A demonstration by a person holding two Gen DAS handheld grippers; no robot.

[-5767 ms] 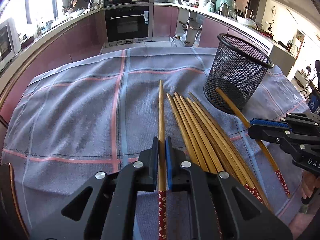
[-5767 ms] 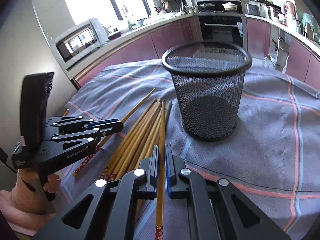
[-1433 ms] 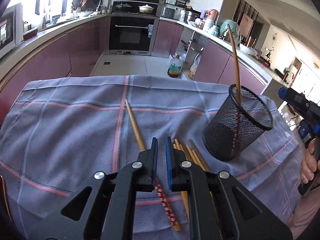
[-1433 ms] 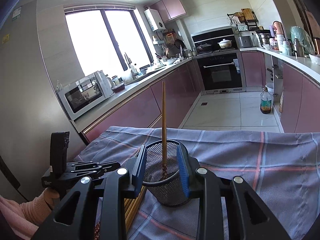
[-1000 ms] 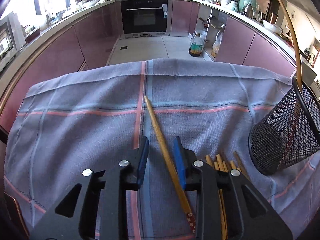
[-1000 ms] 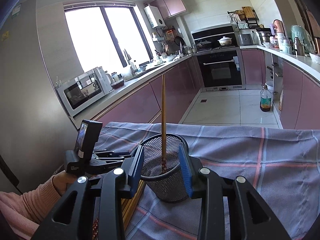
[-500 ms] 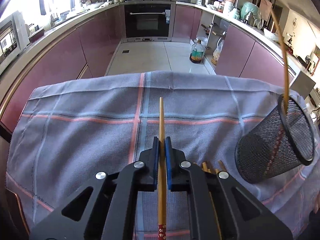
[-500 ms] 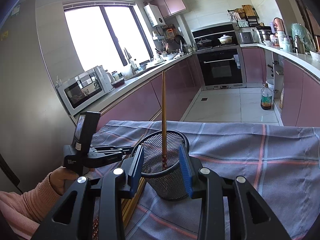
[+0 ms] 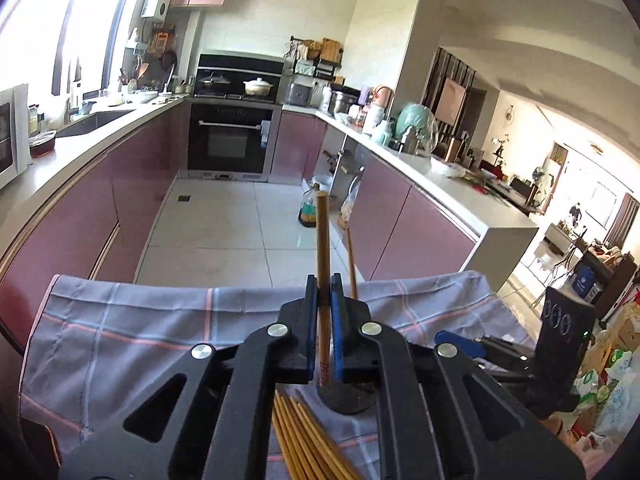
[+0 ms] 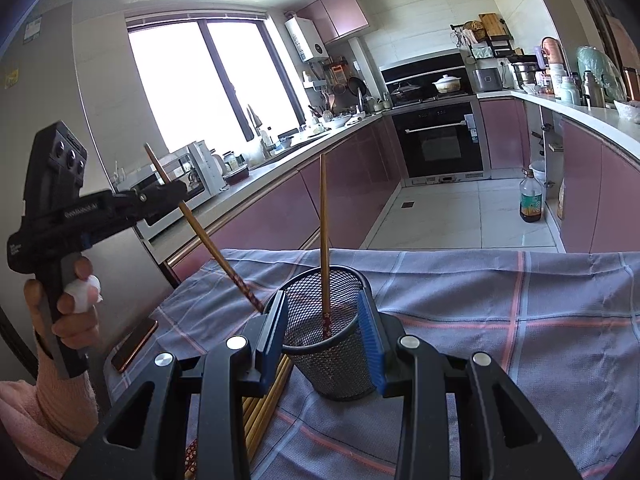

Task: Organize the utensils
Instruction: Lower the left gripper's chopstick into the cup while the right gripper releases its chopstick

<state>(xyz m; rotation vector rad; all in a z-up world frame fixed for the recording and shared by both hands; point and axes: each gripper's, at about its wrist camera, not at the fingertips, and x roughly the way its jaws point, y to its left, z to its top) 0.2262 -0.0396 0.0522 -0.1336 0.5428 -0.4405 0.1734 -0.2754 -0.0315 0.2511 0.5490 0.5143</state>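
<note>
My left gripper point(image 9: 325, 300) is shut on a wooden chopstick point(image 9: 322, 264) and holds it raised and tilted, its patterned end down. From the right wrist view that chopstick point(image 10: 200, 236) slants toward the rim of the black mesh cup point(image 10: 332, 356), with the left gripper point(image 10: 164, 196) up at the left. One chopstick point(image 10: 325, 248) stands inside the cup. My right gripper point(image 10: 326, 340) is open and empty, its jaws on either side of the cup. Several chopsticks point(image 9: 308, 440) lie on the cloth beside the cup point(image 9: 344, 396).
A grey checked cloth point(image 10: 500, 304) covers the table. A phone point(image 10: 134, 344) lies at the table's left edge. Kitchen counters and an oven point(image 9: 230, 140) lie beyond the far edge.
My left gripper has lifted its chopstick off the cloth and swung it up toward the cup. The right gripper has stayed open around the cup.
</note>
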